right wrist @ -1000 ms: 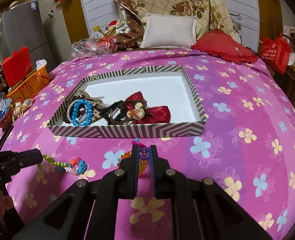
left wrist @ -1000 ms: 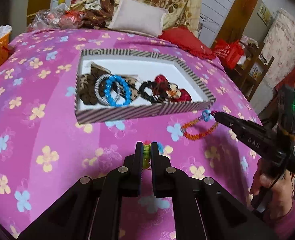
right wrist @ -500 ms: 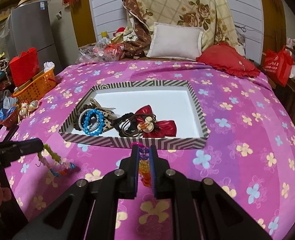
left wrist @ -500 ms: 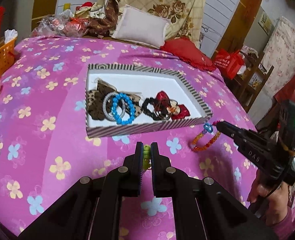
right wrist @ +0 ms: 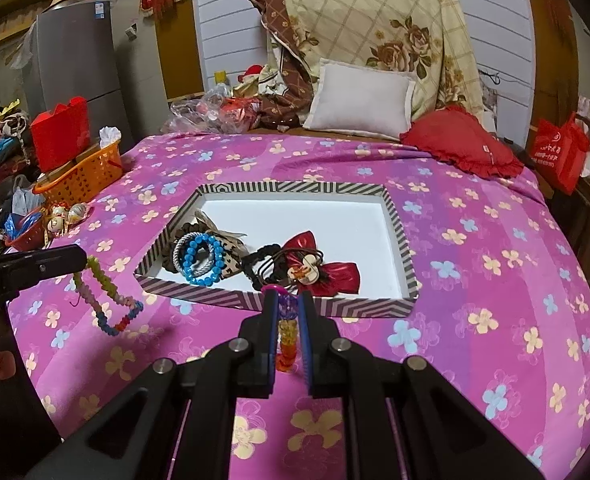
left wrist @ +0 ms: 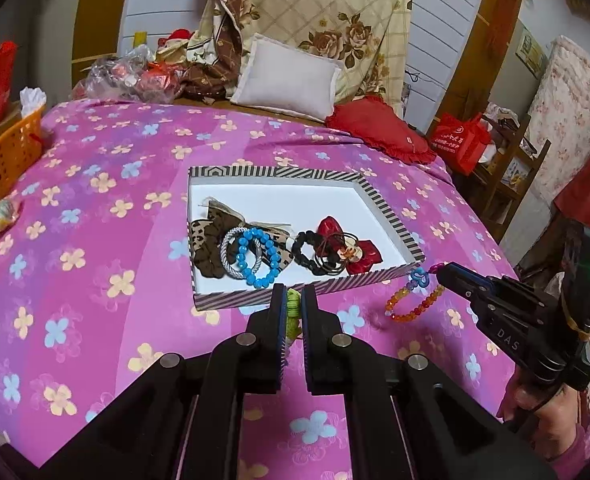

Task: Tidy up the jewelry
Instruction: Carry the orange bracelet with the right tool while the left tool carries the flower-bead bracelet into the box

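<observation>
A striped tray (left wrist: 307, 174) (right wrist: 295, 188) with a white floor lies on the pink flowered bedspread. It holds a blue bead bracelet (left wrist: 257, 258) (right wrist: 201, 258), a leopard scrunchie (left wrist: 209, 236), a black hair tie (left wrist: 307, 250) and a red bow clip (left wrist: 353, 246) (right wrist: 327, 270). My left gripper (left wrist: 293, 300) (right wrist: 81, 258) is shut on a multicoloured bead bracelet (right wrist: 107, 300) with a green part (left wrist: 293, 310), held above the bed before the tray's near left corner. My right gripper (right wrist: 287, 306) (left wrist: 441, 274) is shut on an orange bead bracelet (left wrist: 413, 306) (right wrist: 287, 340) near the tray's right corner.
A white pillow (left wrist: 291, 80), a red cushion (left wrist: 379, 128) and a folded floral quilt (right wrist: 375, 20) lie at the bed's far end. An orange basket (left wrist: 5, 156) (right wrist: 81, 174) and clutter stand off the left edge. A red bag (left wrist: 461, 142) and a shelf are right.
Both grippers have lifted their bracelets off the bedspread and risen higher. The bracelets now hang in the air in front of the tray.
</observation>
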